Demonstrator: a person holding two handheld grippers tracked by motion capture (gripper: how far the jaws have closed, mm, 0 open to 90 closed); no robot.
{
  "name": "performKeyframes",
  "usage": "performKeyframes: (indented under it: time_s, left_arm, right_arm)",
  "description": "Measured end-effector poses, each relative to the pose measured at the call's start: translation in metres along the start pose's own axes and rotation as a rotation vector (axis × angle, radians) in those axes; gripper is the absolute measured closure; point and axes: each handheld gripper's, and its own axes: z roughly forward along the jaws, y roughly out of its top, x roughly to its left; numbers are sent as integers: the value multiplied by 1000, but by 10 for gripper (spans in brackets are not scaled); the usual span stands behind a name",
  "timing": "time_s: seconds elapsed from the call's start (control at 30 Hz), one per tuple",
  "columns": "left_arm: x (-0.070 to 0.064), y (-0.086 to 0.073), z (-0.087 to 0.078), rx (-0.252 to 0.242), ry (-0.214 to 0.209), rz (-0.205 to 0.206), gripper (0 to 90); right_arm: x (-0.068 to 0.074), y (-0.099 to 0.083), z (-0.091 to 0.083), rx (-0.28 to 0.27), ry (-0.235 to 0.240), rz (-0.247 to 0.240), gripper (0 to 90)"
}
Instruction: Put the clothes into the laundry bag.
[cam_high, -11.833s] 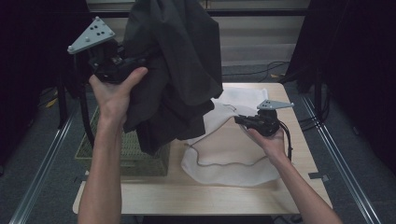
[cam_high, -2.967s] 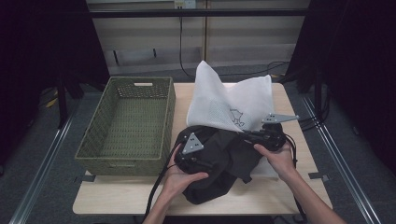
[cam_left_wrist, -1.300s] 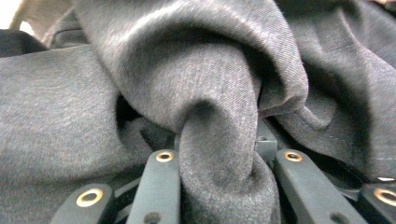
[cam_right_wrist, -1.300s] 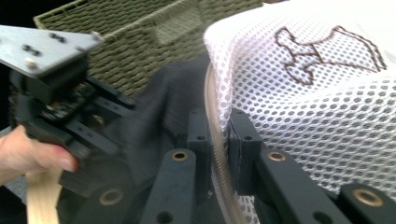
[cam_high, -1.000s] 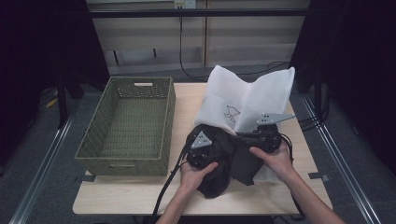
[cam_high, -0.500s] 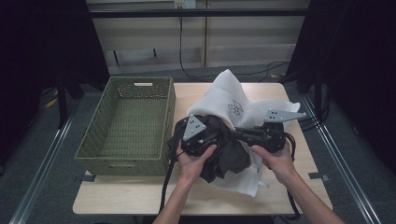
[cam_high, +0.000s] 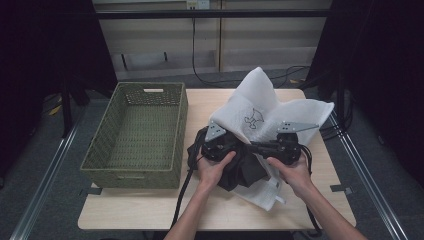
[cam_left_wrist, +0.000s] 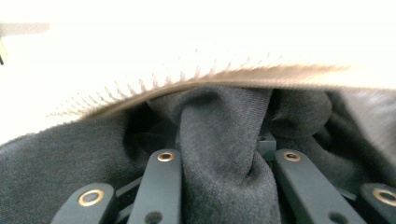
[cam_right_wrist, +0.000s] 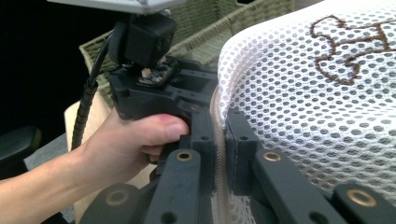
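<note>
A white mesh bag (cam_high: 260, 107) with a brown embroidered mark lies at the table's middle right, its top standing up. A dark grey garment (cam_high: 245, 172) is bunched at the bag's near side. My left gripper (cam_high: 222, 146) is shut on a fold of this garment (cam_left_wrist: 70, 172), which bulges between the jaws of the left gripper (cam_left_wrist: 219, 158) just under the bag's seamed edge (cam_left_wrist: 187, 60). My right gripper (cam_high: 254, 147) points left and is shut on the bag's rim. In the right gripper view, this gripper (cam_right_wrist: 219, 135) pinches the mesh bag (cam_right_wrist: 317, 93), close to the left gripper (cam_right_wrist: 159, 93).
An empty green wicker basket (cam_high: 137, 132) stands on the left half of the wooden table (cam_high: 210, 107); its corner (cam_right_wrist: 205, 28) rises behind the left gripper. Black cables trail from both grippers toward the near edge. Dark floor and metal rails flank the table.
Over the last second the left gripper carried the garment up and right toward the right gripper. The bag's top rose and changed shape. Much earlier the garment hung high above the basket.
</note>
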Motion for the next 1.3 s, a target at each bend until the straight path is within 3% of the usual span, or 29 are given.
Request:
performKeyframes:
  time_s: [0.03, 0.1, 0.13, 0.17, 0.2, 0.27, 0.3, 0.37, 0.4, 0.43, 0.57, 0.63, 0.67, 0.73, 0.87, 0.93, 1.03, 1.1, 1.13, 1.23, 1.3]
  left_arm:
    - [0, 0, 0, 0, 0, 0, 731]
    - [-7, 11, -17, -62, 0, -19, 732]
    - [-7, 11, -17, -62, 0, -19, 731]
    - [-13, 17, -28, -66, 25, 8, 728]
    - [-13, 17, -28, -66, 25, 8, 722]
    - [-17, 17, -28, -63, 89, 76, 696]
    - [-17, 17, -28, -63, 89, 76, 680]
    - [-11, 6, -13, 6, 134, 70, 632]
    - [-8, 1, -7, 28, 140, 81, 632]
    - [1, -14, 5, 79, 130, 78, 581]
    - [6, -27, 11, 89, 118, 93, 526]
    - [7, -29, 13, 100, 108, 96, 476]
    - [6, -30, 15, 148, 82, 114, 456]
    - [3, -34, 15, 175, 65, 136, 422]
    - [-5, -38, 15, 191, 36, 140, 278]
    - [-12, -38, 14, 196, -19, 135, 257]
    - [-27, -40, 14, 182, -72, 104, 199]
    - [-39, -43, 14, 184, -88, 121, 167]
    - [-44, -44, 15, 184, -109, 124, 139]
    - [-55, -44, 16, 189, -169, 111, 123]
    - [-60, -44, 14, 214, -185, 139, 123]
  right_arm:
    - [0, 0, 0, 0, 0, 0, 843]
    - [7, 6, -4, -31, 26, -18, 840]
    - [7, 6, -4, -31, 26, -18, 840]
    - [12, 10, -9, -56, 52, -27, 838]
    - [12, 10, -9, -56, 52, -27, 838]
    - [16, 12, -12, -65, 57, -35, 831]
    - [16, 12, -12, -65, 57, -35, 831]
    - [15, 8, -6, -20, 16, -19, 834]
    - [15, 8, -6, -20, 16, -19, 834]
    - [13, 3, -1, 7, 6, -14, 835]
    - [6, -4, 6, 35, 4, 4, 836]
    - [0, -8, 6, 36, 1, 4, 831]
    - [-1, -10, 6, 41, -7, 7, 827]
    - [-3, -13, 7, 56, -22, -2, 797]
    - [-7, -14, 5, 58, -45, 2, 752]
    - [-9, -12, 3, 46, -48, 10, 694]
    - [-8, -7, -1, 34, -78, -21, 610]
    - [-7, -4, -5, 31, -98, -38, 597]
    - [-5, -2, -7, 38, -132, -76, 578]
    - [-3, -1, -8, 47, -143, -93, 574]
    - [-3, -2, -7, 53, -152, -99, 576]
